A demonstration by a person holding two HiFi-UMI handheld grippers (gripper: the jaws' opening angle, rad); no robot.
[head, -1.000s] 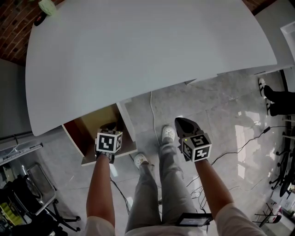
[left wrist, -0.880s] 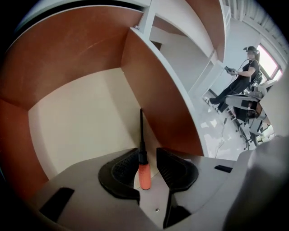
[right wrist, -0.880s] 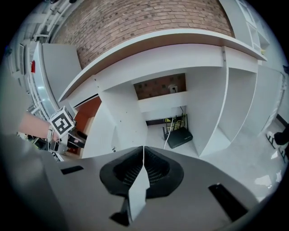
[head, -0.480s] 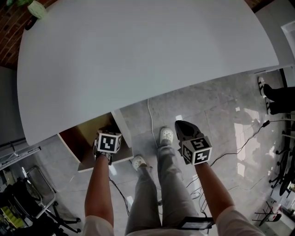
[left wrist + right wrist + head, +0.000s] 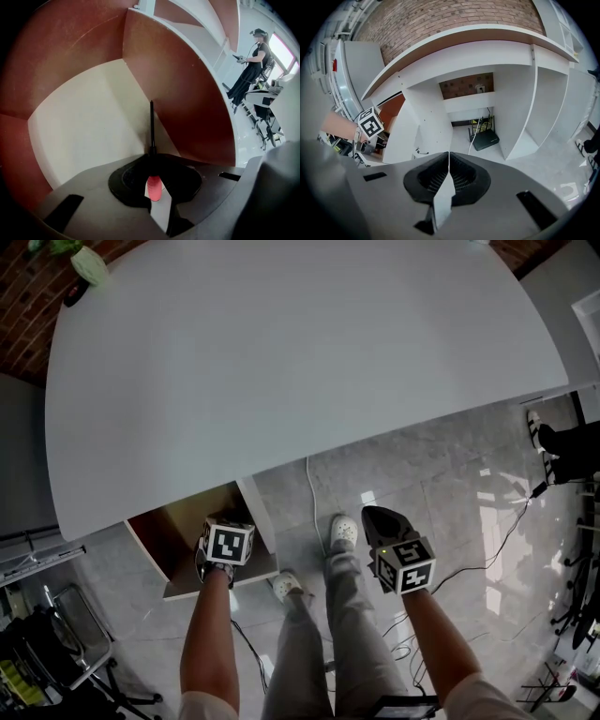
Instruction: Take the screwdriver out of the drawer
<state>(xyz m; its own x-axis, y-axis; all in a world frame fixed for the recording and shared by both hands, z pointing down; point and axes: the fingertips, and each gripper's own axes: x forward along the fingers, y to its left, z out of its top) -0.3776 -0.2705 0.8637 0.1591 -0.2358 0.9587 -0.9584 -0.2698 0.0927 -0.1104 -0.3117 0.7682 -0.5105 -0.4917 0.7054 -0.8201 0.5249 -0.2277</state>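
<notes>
The screwdriver [image 5: 151, 131] has a thin black shaft and a red handle [image 5: 154, 188]. It lies in the open brown-walled drawer [image 5: 84, 126], with its shaft pointing towards the back corner. My left gripper [image 5: 151, 158] points steeply down into the drawer, and its jaws are closing with the red handle between the pads. In the head view the drawer [image 5: 169, 532] sticks out under the white table [image 5: 281, 362], and the left gripper [image 5: 226, 546] is over its front right part. My right gripper [image 5: 386, 524] hangs over the floor, shut and empty.
A white cable [image 5: 312, 491] runs across the grey tiled floor between my shoes. A black router [image 5: 486, 138] sits under the desk's white compartments. A person [image 5: 248, 70] stands off to the right. An office chair [image 5: 66, 634] is at the lower left.
My left gripper has sunk slightly into the drawer. The right gripper has stayed about where it was.
</notes>
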